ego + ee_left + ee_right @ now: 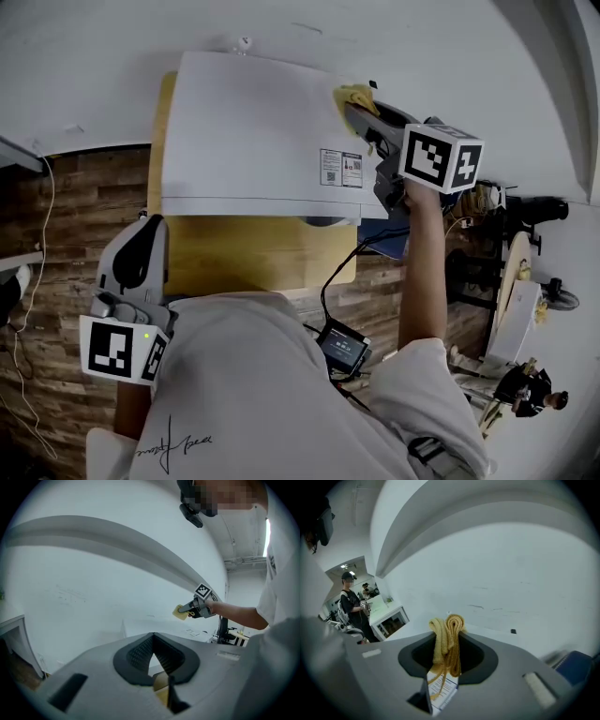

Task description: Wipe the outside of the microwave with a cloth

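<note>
The white box-shaped microwave (253,131) shows only its top panel in the head view. Its door and inside are out of sight, and the person's pale shirt covers the near edge of the light wooden tabletop (244,258) that carries it. A white wall (112,56) stands behind and a dark wood-plank floor (84,197) lies around. The right tongs (366,120) pinch a folded yellow cloth (354,96) at the top's far right corner; contact with the panel is unclear. The left tongs (152,637) hang low at the near left, tips pressed together, empty.
</note>
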Motion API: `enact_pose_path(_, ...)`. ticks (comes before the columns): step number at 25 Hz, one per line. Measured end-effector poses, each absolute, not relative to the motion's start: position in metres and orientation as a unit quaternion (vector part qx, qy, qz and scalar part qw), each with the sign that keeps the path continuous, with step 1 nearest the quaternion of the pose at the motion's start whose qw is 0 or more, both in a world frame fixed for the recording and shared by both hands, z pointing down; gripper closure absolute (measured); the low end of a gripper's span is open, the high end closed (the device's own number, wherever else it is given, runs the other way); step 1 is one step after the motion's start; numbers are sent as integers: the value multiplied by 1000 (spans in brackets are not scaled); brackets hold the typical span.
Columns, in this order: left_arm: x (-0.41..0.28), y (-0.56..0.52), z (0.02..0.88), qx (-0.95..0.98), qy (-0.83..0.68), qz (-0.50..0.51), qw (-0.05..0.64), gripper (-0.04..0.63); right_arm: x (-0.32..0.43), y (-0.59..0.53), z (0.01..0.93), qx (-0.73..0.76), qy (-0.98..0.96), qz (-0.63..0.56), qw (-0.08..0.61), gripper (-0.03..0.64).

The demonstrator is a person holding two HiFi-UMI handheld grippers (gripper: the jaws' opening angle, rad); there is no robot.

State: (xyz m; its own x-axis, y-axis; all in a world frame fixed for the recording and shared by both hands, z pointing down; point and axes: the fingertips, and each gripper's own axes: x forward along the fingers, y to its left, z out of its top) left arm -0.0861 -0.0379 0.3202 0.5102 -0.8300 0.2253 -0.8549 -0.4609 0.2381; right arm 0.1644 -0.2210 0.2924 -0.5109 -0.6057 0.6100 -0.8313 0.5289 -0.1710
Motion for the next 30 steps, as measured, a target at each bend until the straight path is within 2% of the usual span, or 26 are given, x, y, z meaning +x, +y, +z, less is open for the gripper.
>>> enact_pose_path(7,-73,-34,317,859,-484,47,158,604,263,-214,315,508,-781,231,280,497)
enact_pose_path(13,-65,-34,315,861,-481,48,155,604,317,-206,345,553,-724,196,363,497)
enact_pose_path(17,-63,-33,317,861,-480,53,156,604,326,-205,360,559,-708,190,388,497)
enact_pose_path(30,-68,-31,317,860,-484,55,154,604,304,-206,365,557,-711,182,389,497)
